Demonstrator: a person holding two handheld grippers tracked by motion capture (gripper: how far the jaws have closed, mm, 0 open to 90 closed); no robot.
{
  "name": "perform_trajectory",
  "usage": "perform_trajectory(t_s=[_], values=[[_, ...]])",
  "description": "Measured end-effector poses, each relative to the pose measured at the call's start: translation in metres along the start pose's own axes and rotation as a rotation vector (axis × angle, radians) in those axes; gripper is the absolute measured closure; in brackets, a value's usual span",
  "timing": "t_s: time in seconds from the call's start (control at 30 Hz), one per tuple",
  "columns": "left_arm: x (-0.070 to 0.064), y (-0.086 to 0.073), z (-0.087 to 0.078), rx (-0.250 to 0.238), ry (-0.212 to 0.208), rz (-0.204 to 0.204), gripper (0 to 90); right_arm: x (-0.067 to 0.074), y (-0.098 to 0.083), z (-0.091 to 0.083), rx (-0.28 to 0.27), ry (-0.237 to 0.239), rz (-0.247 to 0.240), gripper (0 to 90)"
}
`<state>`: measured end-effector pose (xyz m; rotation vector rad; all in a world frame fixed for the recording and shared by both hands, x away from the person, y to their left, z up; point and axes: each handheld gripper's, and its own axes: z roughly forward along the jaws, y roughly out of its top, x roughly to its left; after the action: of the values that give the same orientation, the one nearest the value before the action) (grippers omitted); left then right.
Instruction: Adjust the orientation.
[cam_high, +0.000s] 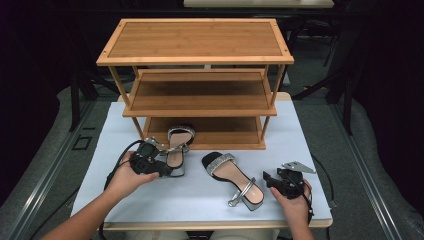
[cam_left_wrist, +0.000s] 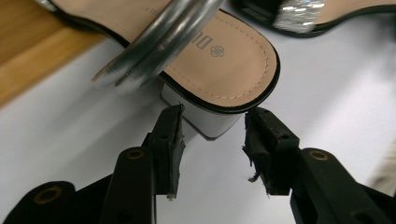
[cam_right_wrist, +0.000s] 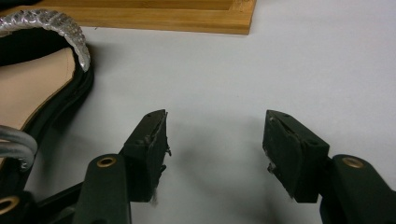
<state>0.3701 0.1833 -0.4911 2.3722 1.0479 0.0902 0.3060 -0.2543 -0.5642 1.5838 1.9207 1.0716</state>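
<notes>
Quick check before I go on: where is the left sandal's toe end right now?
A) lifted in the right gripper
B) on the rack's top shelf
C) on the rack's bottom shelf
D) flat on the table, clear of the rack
C: in the high view the left sandal lies with its toe end on the bottom shelf of the rack and its heel out on the table.

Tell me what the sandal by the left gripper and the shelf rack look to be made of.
Sandal: tan insole, probably smooth faux leather, with visible stitching along a black rim; its straps look shiny metallic silver; the block heel looks glossy.
Shelf rack: likely bamboo or light wood, satin finish, with fine straight grain and slatted boards.
</notes>
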Motion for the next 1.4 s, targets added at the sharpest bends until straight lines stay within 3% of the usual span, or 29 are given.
perform_trajectory(t_s=[0.07,0.1,0.17,0.23,0.37,0.5,0.63,0.83,1.1,1.4], values=[[0.003,0.001,0.003,0.005,0.014,0.001,57.7,0.000,0.000,0.000,-0.001,0.000,-0.002,39.6],[0.009,0.004,0.006,-0.002,0.015,-0.027,57.6,0.000,0.000,0.000,0.000,0.000,-0.001,39.6],[0.014,0.006,0.008,-0.023,0.006,-0.041,57.6,0.000,0.000,0.000,0.000,0.001,0.000,39.6],[0.021,0.011,0.011,-0.038,0.037,-0.056,57.8,-0.001,0.000,0.000,0.001,0.003,0.000,39.6],[0.030,0.018,0.019,-0.046,0.055,-0.082,57.7,0.000,0.000,0.000,0.001,-0.001,-0.002,39.7],[0.031,0.024,0.023,-0.063,0.053,-0.080,57.6,-0.001,0.000,0.000,0.001,0.004,0.000,39.6],[0.029,0.032,0.025,-0.081,0.078,-0.071,57.6,-0.001,0.000,0.000,0.000,0.006,0.001,39.6],[0.033,0.041,0.030,-0.089,0.094,-0.097,57.6,-0.002,0.000,0.000,-0.001,0.007,0.003,39.7],[0.034,0.041,0.036,-0.059,0.086,-0.104,57.4,-0.002,0.000,0.000,-0.001,0.009,-0.002,39.6],[0.039,0.039,0.035,-0.062,0.070,-0.118,57.3,-0.002,0.000,0.000,0.000,0.005,0.000,39.7]])
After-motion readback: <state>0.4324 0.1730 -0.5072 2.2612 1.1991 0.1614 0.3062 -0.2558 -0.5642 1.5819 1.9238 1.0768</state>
